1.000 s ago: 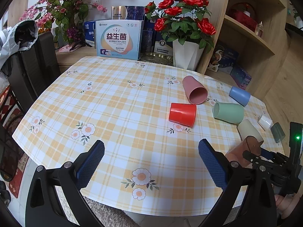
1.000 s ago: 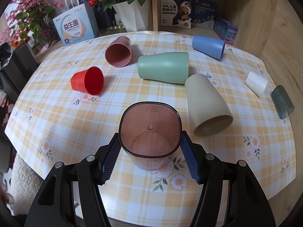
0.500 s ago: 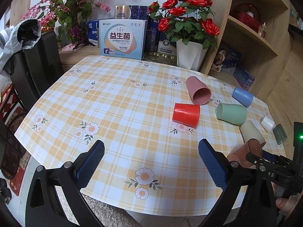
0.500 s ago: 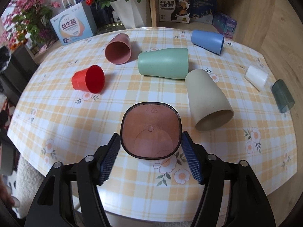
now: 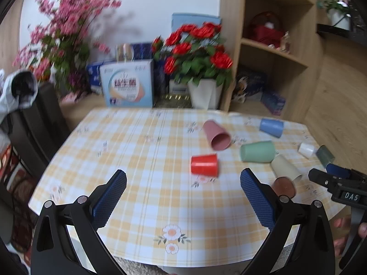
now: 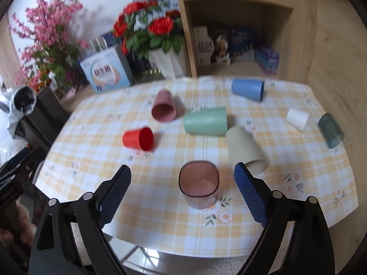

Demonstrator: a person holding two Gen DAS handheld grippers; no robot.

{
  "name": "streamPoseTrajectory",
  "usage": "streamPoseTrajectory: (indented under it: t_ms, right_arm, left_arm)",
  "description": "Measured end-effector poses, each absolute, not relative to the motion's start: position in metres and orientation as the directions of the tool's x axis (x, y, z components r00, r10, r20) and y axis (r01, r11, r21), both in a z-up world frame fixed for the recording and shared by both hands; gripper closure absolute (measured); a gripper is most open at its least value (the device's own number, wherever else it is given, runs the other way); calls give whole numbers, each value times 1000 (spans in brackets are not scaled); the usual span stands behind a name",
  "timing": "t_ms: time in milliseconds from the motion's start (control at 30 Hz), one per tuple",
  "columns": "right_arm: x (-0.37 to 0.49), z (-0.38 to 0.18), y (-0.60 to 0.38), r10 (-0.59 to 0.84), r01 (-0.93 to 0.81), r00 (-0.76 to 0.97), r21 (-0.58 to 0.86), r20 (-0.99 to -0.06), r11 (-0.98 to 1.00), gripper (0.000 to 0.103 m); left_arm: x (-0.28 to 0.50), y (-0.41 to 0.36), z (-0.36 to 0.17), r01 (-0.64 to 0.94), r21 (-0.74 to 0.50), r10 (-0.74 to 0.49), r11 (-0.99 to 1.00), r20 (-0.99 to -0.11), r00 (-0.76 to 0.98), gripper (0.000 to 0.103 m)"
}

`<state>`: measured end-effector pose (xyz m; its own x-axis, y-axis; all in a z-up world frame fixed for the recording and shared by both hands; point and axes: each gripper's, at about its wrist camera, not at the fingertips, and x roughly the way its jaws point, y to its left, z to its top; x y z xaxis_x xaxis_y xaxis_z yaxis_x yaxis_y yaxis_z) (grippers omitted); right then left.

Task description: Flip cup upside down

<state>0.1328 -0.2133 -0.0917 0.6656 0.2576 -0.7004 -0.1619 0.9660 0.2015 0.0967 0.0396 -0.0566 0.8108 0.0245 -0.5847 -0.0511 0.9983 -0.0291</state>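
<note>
Cup, brownish and square-rimmed, stands mouth up on the table near its front edge, between the right gripper's spread fingers but touching neither. Beige cup lies just beside it; green, red, pink and blue cups lie farther back. Left gripper hangs spread wide and empty over the table's front.

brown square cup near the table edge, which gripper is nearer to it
Right. The right gripper is open with the brown square cup just ahead, roughly between its fingers. The left gripper is open too, and the cup lies off to its right.
</note>
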Motion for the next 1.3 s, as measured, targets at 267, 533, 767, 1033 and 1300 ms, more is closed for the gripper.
streamPoseTrajectory:
  t_ms: [267,533,767,1033,1300]
  right_arm:
    - [99,-23,-227,300,-209,754,220,-584,953,15]
    - [65,26,-244,180,-131,852,133,-491,982,15]
    - [51,42,-254,144,-106,877,108,-458,988,15]
    - [47,45,-253,137,-101,882,102,-452,990,15]
    - [47,46,-251,130,-97,882,95,-453,991,15]
  left_arm:
    - [76,32,7,-11,2,11,1000,-477,879,6]
    - [54,14,49,41,19,-30,999,-405,914,6]
    - [46,0,60,55,38,-36,998,-378,925,6]
    - [45,-4,60,54,41,-34,998,-383,923,6]
    - [45,-3,60,52,41,-32,998,-385,922,6]
